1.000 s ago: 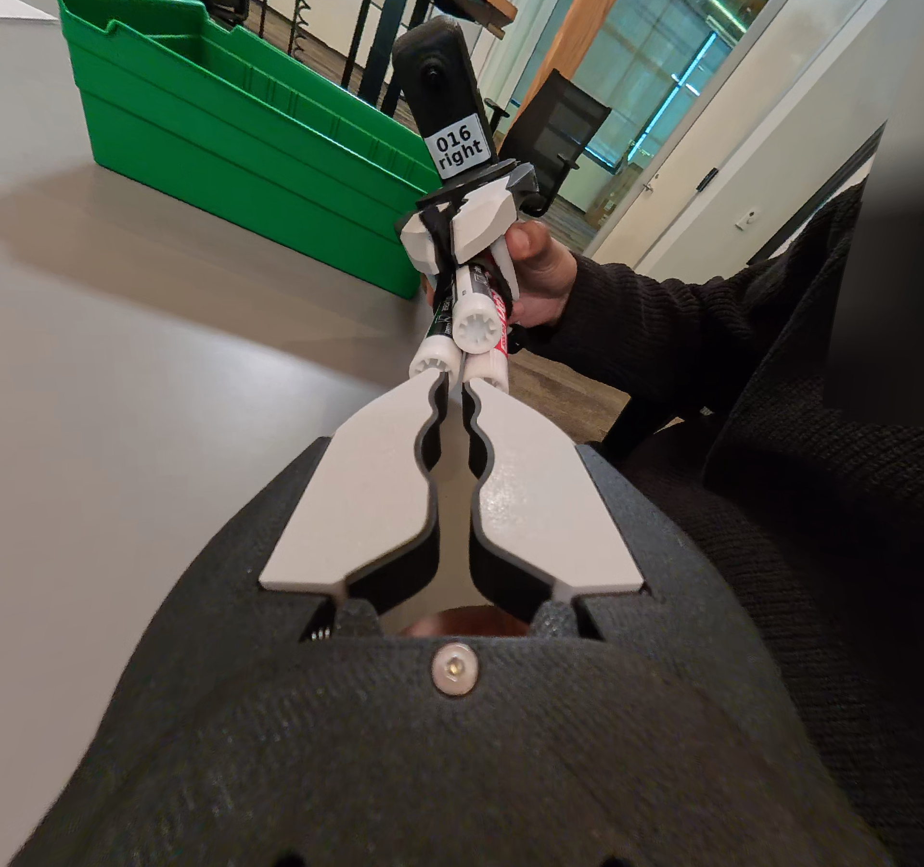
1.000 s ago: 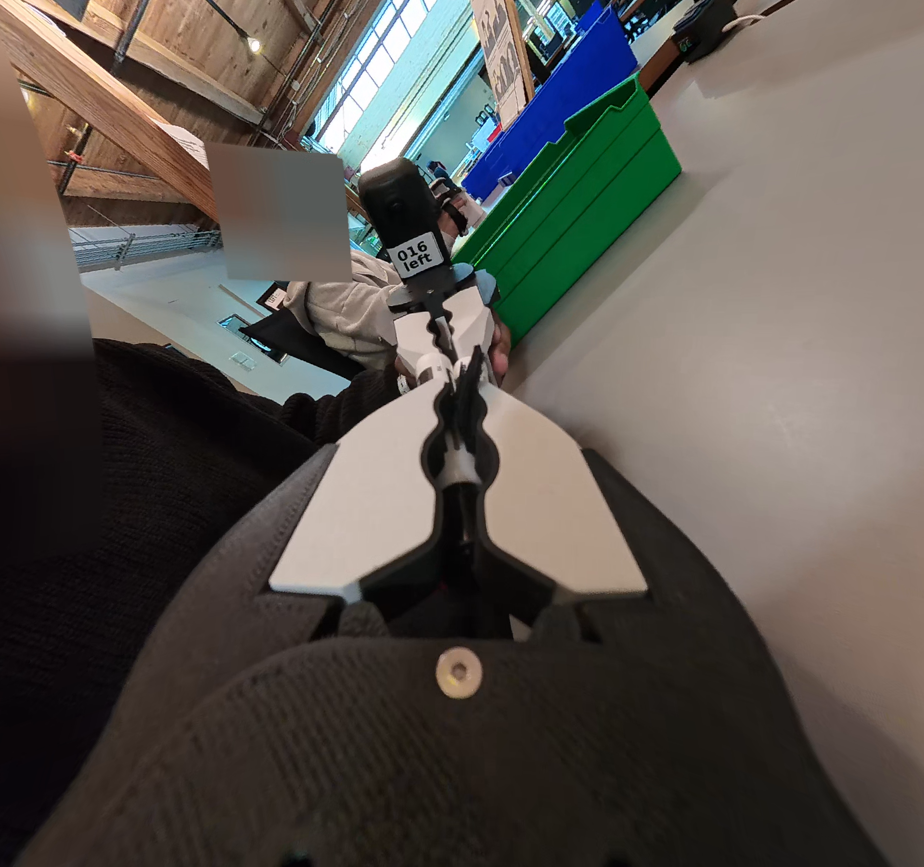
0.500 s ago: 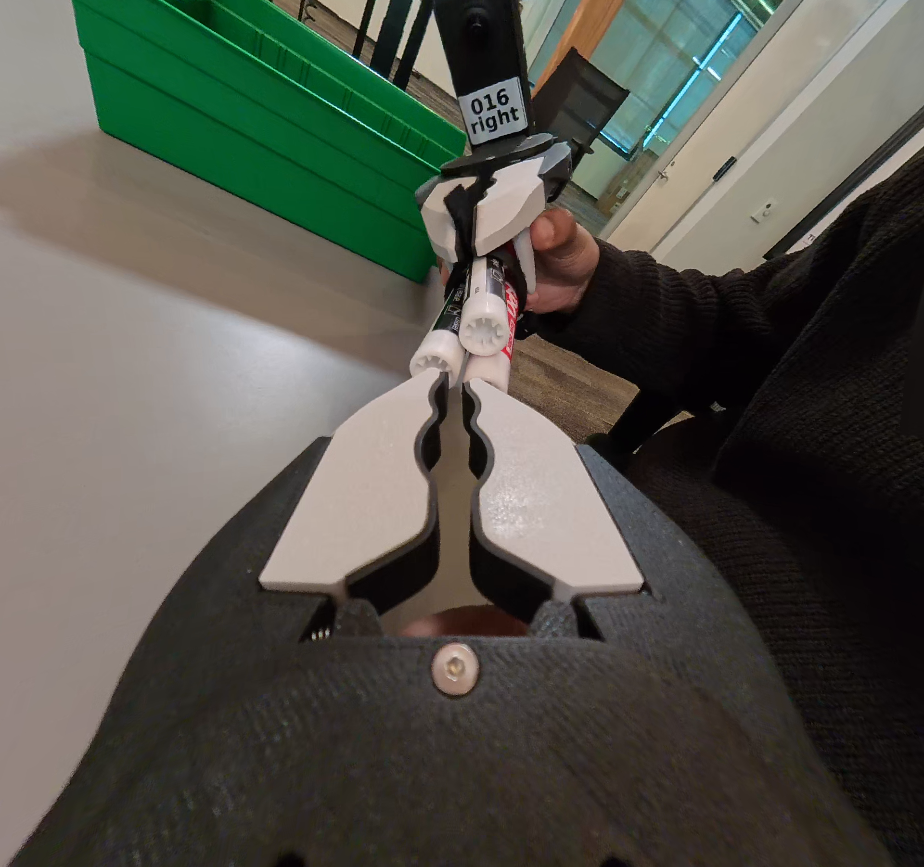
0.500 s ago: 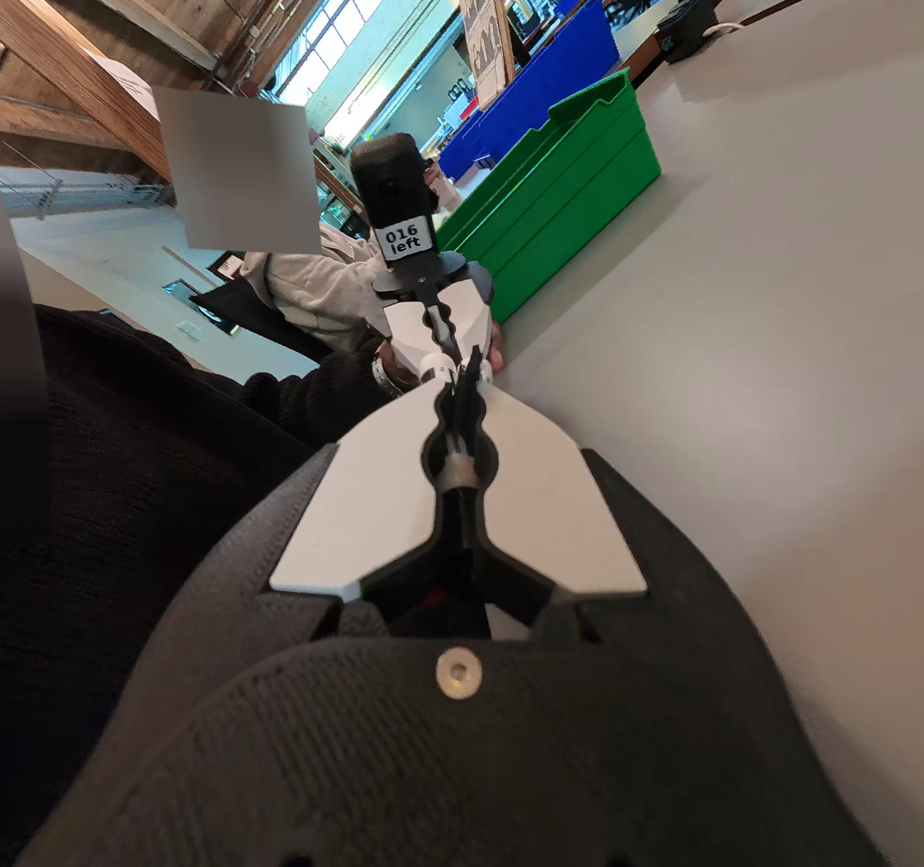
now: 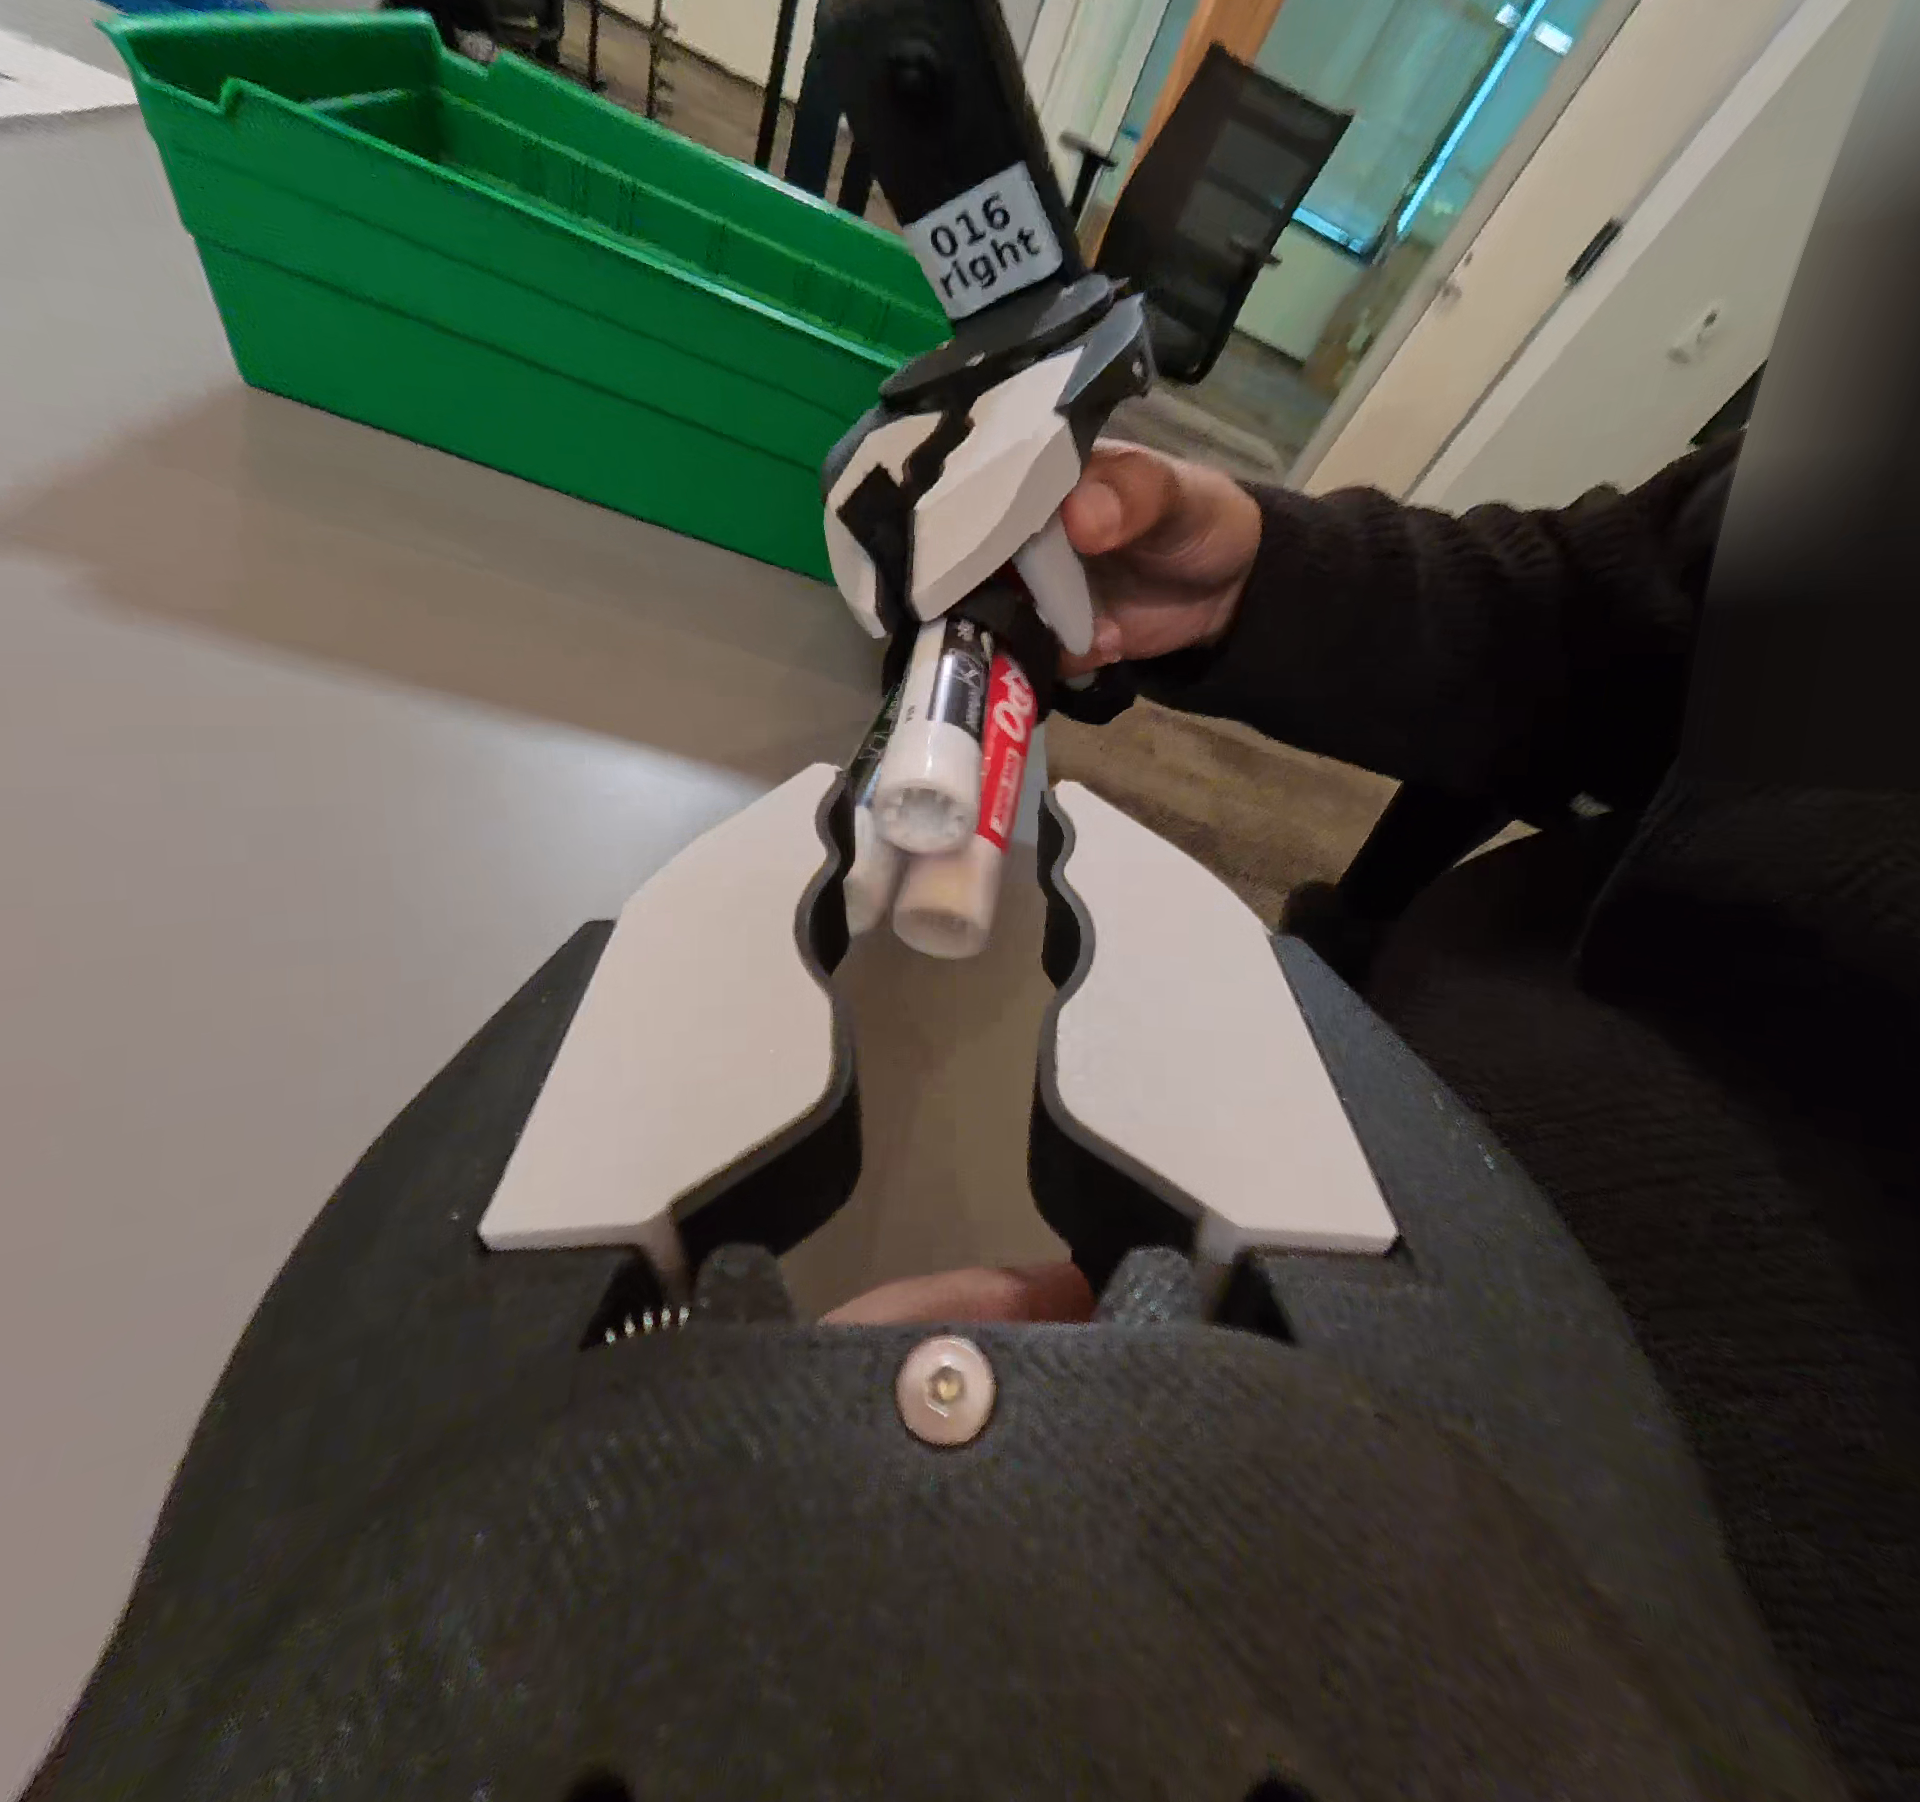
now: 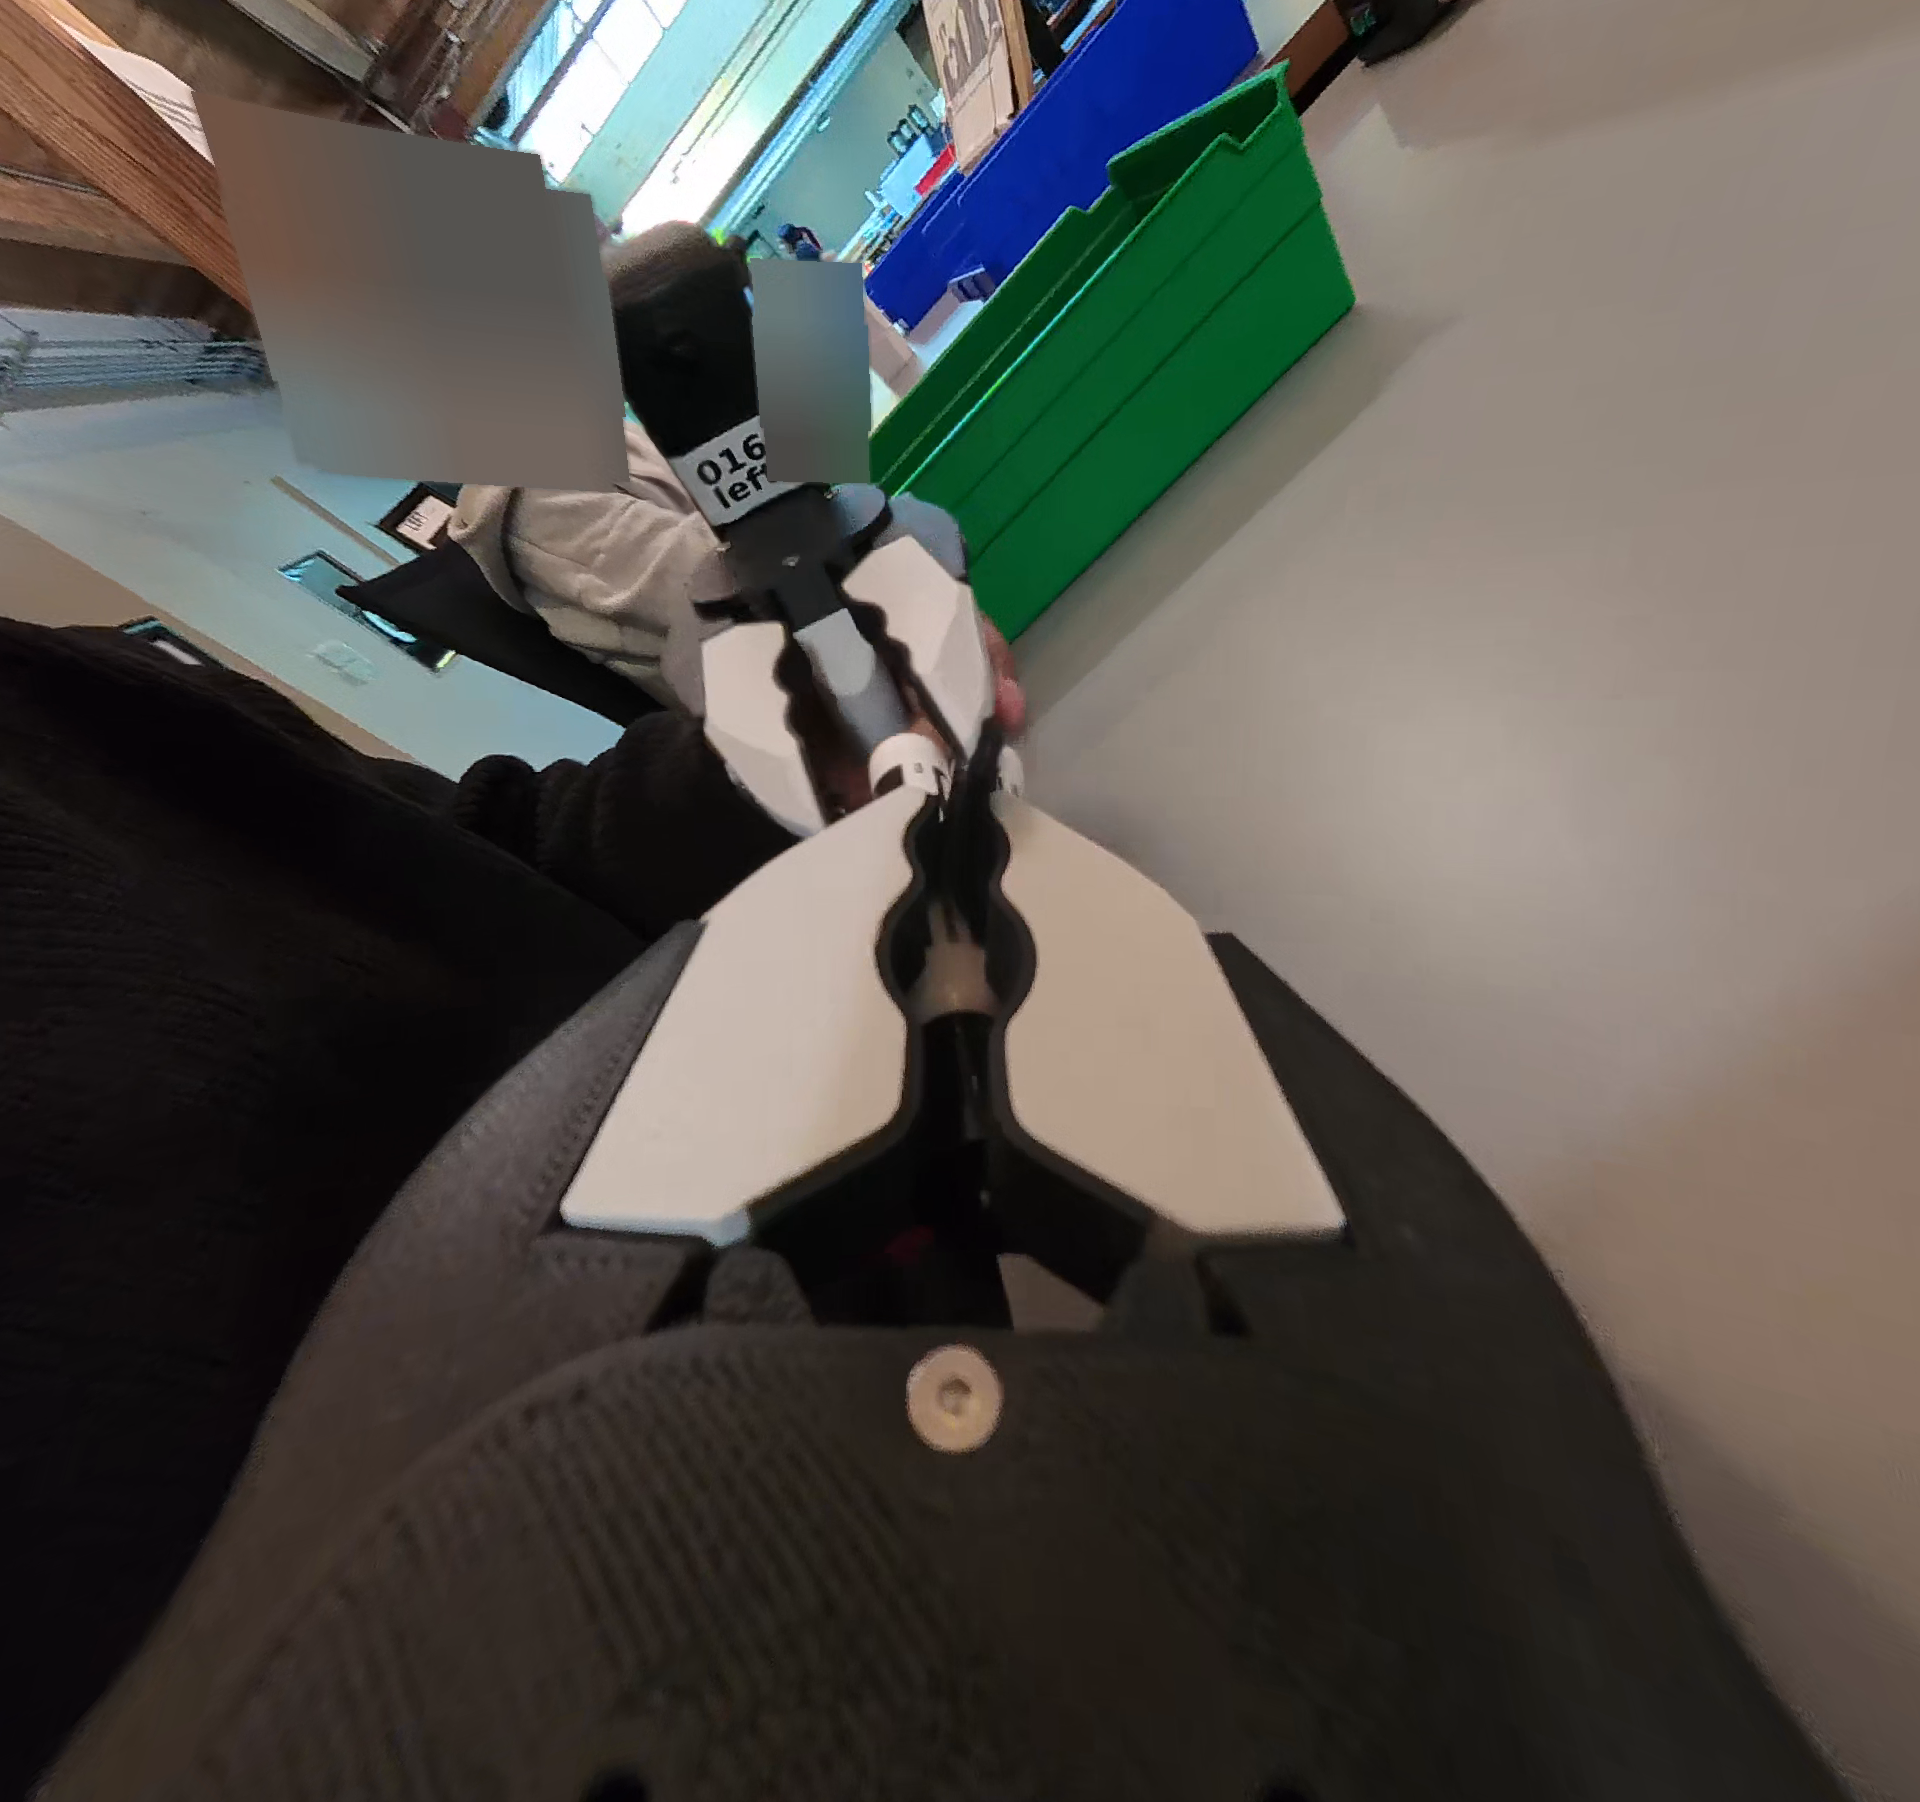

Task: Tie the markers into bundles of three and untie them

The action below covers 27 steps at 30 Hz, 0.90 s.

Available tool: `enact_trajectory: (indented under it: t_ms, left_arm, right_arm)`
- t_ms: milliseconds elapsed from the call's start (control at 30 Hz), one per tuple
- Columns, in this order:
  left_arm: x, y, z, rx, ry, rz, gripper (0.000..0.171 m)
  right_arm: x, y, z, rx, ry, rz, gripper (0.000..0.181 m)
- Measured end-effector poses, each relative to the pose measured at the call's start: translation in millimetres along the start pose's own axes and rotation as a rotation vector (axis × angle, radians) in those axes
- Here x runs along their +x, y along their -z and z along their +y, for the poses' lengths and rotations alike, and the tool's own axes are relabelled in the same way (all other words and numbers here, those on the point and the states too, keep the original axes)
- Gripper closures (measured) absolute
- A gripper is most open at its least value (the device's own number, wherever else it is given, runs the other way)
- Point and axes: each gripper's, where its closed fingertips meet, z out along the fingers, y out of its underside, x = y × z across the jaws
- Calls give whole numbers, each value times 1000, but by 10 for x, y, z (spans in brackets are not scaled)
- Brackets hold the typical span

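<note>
From my left wrist view, my left gripper (image 5: 940, 807) stands wide apart, holding nothing, with the white butt ends of a bundle of markers (image 5: 940, 776) poking into the gap between its fingertips. I count 3 barrels, 1 with a red label. My right gripper (image 5: 914, 547) grips the bundle's far end from above, my hand (image 5: 1158, 547) behind it. A green bin (image 5: 499, 339) sits on the grey bench (image 5: 260, 765) beyond.

From my right wrist view, my right gripper (image 6: 961, 822) is clamped tight around the markers (image 6: 951, 973), which run forward into my left gripper (image 6: 847, 703), spread apart. The green bin (image 6: 1143, 402) is farther along the bench (image 6: 1558, 713), a blue bin (image 6: 1101, 131) behind it.
</note>
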Motion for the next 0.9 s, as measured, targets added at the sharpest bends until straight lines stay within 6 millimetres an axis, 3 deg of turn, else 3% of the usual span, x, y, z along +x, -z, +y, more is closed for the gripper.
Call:
enact_trajectory:
  t_ms: [133,367,600,900]
  left_arm:
    - [30,-103,81,-50,-26,-19,143]
    - [108,-39,-10,-2,18,58,150]
    - [118,-30,-16,7,33,73,150]
    - [45,66,-146,99,107,74,127]
  right_arm:
    - [-29,-55,69,-33,-9,-21,176]
    - [-92,-23,48,-8,-85,-128,175]
    - [-102,-2,27,-18,-56,-107,176]
    - [-119,54,-106,36,-17,-52,177]
